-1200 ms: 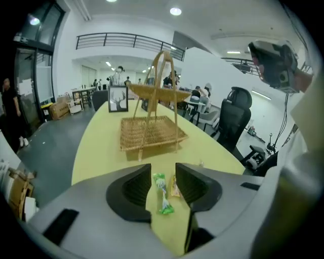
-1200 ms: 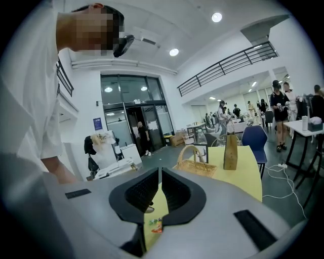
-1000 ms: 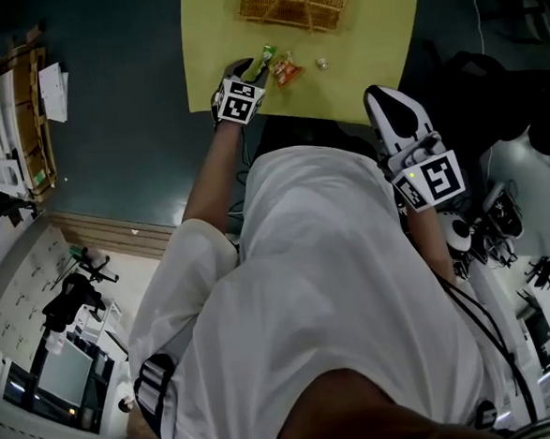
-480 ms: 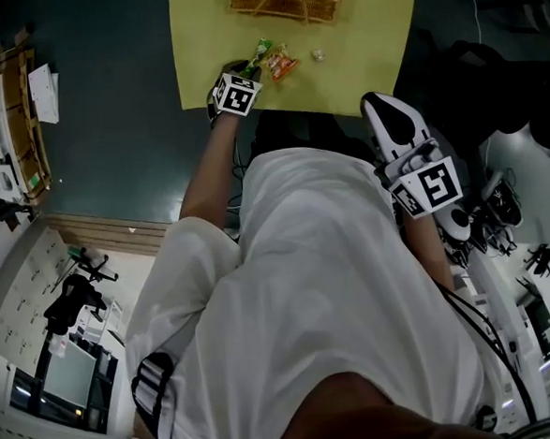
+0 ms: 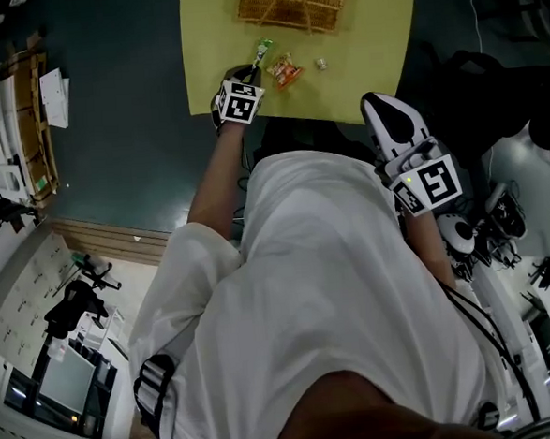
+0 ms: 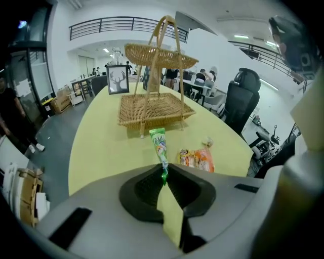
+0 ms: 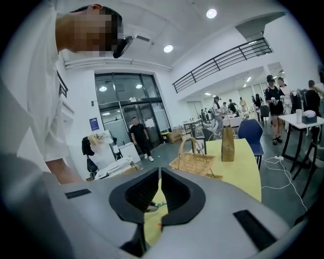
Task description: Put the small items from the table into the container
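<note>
My left claw (image 6: pixel 164 176) is closing on the near end of the green sachet (image 6: pixel 160 145), which stretches toward twelve o'clock on the yellow table (image 5: pixel 367 57). The orange packet (image 6: pixel 198 159) lies at one o'clock and the wicker basket (image 6: pixel 154 109) at twelve. My right claw (image 7: pixel 158 188), jaws together and empty, hangs at four o'clock.
</note>
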Demonstrator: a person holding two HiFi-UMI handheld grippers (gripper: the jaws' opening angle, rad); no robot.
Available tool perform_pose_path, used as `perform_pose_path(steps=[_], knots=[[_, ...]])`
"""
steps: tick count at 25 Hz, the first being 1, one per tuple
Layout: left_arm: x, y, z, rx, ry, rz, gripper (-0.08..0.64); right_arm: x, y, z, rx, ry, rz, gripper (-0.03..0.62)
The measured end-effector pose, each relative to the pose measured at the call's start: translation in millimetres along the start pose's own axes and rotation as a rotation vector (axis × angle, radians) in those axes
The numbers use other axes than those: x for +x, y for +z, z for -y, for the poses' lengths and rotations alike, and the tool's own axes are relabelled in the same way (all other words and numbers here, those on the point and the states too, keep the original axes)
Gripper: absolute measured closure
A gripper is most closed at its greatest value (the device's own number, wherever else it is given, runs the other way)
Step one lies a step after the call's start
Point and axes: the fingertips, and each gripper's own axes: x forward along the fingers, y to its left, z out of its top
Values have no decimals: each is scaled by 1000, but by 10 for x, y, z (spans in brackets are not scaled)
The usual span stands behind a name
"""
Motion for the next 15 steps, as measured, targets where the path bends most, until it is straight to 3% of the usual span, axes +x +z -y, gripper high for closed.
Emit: perform_pose_path(steps=[15], knots=[[-1114, 1398, -400, -33, 152, 301, 523, 136, 435, -40, -60, 48, 112, 575]])
